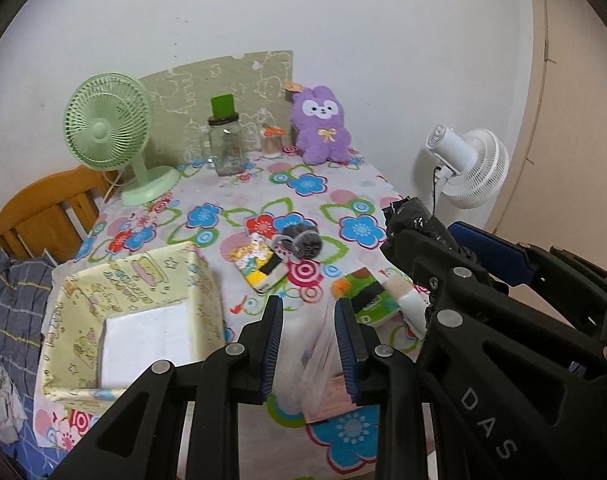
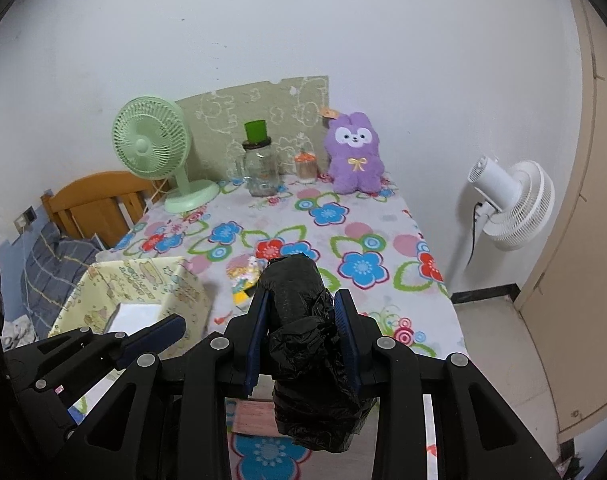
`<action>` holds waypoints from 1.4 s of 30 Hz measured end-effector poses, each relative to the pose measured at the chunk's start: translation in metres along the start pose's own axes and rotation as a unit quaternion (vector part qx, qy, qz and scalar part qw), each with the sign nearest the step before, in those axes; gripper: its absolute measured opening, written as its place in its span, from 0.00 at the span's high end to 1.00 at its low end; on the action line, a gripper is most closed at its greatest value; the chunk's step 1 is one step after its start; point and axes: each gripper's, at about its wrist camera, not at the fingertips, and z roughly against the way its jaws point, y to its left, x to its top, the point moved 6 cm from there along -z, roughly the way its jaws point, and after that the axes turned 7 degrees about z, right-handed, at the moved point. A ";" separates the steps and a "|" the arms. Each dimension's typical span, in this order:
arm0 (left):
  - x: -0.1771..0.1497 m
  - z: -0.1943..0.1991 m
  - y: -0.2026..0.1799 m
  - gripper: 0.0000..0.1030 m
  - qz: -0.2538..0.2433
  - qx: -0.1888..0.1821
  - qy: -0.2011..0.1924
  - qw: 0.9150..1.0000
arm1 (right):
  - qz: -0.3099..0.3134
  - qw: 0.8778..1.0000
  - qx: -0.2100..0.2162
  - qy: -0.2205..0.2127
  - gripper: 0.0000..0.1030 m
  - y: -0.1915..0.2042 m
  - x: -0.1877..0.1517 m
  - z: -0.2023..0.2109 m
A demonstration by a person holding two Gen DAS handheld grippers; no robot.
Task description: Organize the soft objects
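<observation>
The right tool [image 2: 301, 332] is clenched on a roll of black plastic bags [image 2: 303, 320]; the roll sits between the two blue pads, with loose crumpled plastic hanging down behind them. It is held above the near part of the worktop [image 2: 367, 216], not touching it. In the left wrist view the same roll [image 1: 413, 222] appears at the right side, above the near right corner.

The left tool [image 1: 308, 340] is released: its fingers stand apart, and between them lies a transparent plastic bag [image 1: 323, 364] on the near edge of the worktop (whether the pads touch it, I cannot tell).

A pale yellow box [image 1: 143, 312] with cartoon print stands at the near left corner, open at the top, with a white bottom. Near the middle of the worktop are a small colourful pack [image 1: 259, 266] and, just beside it, a grey fluffy thing [image 1: 303, 240]. A green tissue pack [image 1: 367, 296] lies near the right edge.

At the far edge stand a green fan [image 1: 111, 140], a glass jar [image 1: 225, 148] with a green cup [image 1: 222, 106] on its lid, a small container [image 1: 272, 142] and a purple plush rabbit [image 1: 323, 124]. A white fan [image 1: 467, 168] stands beyond the right edge, and a wooden chair [image 1: 43, 212] is at the left.
</observation>
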 end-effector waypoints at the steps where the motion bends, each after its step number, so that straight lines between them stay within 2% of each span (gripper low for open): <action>1: 0.001 0.001 0.003 0.75 0.001 0.001 -0.001 1.000 | 0.002 1.000 0.000 -0.002 0.65 0.003 0.001 0.000; 2: 0.001 0.002 0.006 0.78 0.003 0.002 -0.002 1.000 | 0.003 1.000 0.000 -0.004 0.65 0.006 0.002 0.000; 6: 0.002 0.003 0.018 0.81 0.007 0.005 -0.005 1.000 | 0.009 1.000 0.005 -0.007 0.65 0.019 0.007 -0.001; 14: -0.006 -0.005 0.031 0.80 0.014 0.001 0.009 1.000 | 0.012 1.000 0.012 0.007 0.65 0.032 0.002 -0.011; 17: -0.009 -0.008 0.030 0.71 0.014 -0.002 0.014 1.000 | 0.011 1.000 0.011 0.011 0.65 0.032 0.000 -0.014; 24: -0.021 -0.017 0.026 0.61 0.013 -0.012 0.029 0.999 | 0.008 1.000 0.011 0.025 0.65 0.029 -0.013 -0.021; 28: -0.028 -0.022 0.023 0.38 0.011 -0.015 0.033 0.999 | 0.005 0.999 0.010 0.032 0.65 0.026 -0.022 -0.025; 42: -0.057 -0.042 0.008 0.37 0.008 -0.033 0.053 0.998 | -0.011 0.998 -0.001 0.056 0.65 0.011 -0.059 -0.036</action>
